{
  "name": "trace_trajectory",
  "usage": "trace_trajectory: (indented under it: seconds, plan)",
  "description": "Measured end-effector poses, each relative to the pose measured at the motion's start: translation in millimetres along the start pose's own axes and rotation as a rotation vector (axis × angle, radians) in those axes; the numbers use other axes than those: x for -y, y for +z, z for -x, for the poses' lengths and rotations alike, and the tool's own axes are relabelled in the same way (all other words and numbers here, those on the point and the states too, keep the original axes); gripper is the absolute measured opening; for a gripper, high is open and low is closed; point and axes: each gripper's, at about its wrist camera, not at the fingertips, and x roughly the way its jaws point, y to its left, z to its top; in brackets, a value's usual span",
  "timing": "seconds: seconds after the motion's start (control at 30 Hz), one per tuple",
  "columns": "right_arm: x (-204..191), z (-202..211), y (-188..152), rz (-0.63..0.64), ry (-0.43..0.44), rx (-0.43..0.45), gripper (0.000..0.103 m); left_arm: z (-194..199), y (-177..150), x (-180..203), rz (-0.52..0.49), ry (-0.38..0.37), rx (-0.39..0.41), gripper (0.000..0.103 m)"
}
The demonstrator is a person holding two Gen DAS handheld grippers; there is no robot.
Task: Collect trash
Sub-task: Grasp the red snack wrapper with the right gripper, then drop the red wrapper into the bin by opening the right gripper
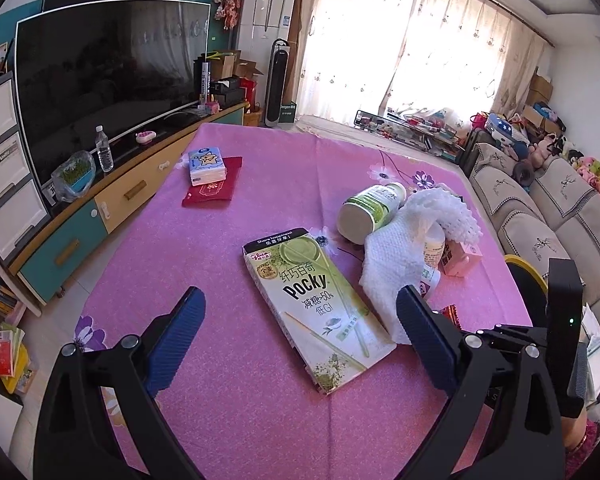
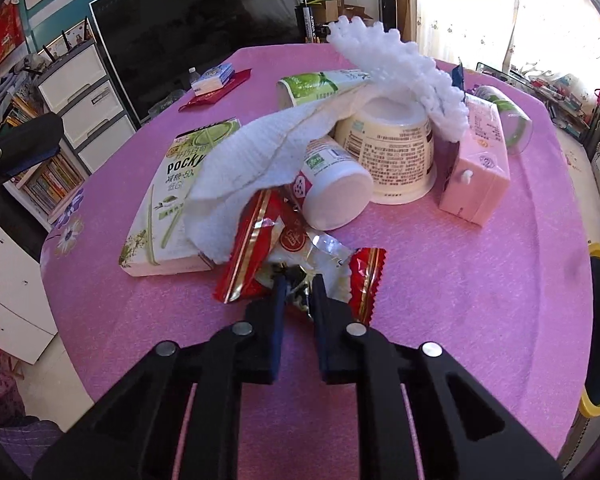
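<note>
Right tool [image 2: 298,284] pinching red snack wrapper [image 2: 300,254] (near pile's edge), left tool [image 1: 300,312] spread wide above Pocky box [image 1: 314,308]

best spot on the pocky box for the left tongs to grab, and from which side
Take the Pocky box across its narrow width near the end closest to the left tongs, coming down from above. It lies flat on the pink tablecloth, so only its long thin edges give a grip. That near end is bare; the white paper towel crowds the box's right edge farther up. The open tongs look wide enough.
</note>
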Motion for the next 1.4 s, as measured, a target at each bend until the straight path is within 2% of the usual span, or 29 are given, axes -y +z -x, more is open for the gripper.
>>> trace_trajectory:
  seconds: [0.17,0.37,0.6,0.8,1.0,1.2,1.27,1.4]
  plan:
    - [0,13,-6,-0.002,-0.012,0.030,0.009,-1,-2,2,-0.001,0.007,0.003,0.095]
    - [20,54,-9,-0.035,-0.051,0.107,0.009,-3,-2,4,-0.004,0.008,0.000,0.095]
    - [74,110,-21,-0.135,-0.167,0.204,0.009,-11,-5,9,-0.010,0.006,-0.012,0.095]
    - [140,143,-38,-0.263,-0.306,0.239,0.009,-16,-5,17,-0.023,0.007,-0.020,0.095]
    - [213,142,-52,-0.368,-0.452,0.195,0.009,-22,-7,27,-0.035,0.010,-0.032,0.095]
    - [270,119,-58,-0.443,-0.515,0.137,0.010,-27,-7,35,-0.048,0.017,-0.042,0.095]
    - [283,112,-60,-0.460,-0.531,0.122,0.013,-29,-7,37,-0.051,0.021,-0.047,0.095]
    - [300,101,-61,-0.481,-0.549,0.107,0.026,-33,-5,40,-0.056,0.023,-0.050,0.095]
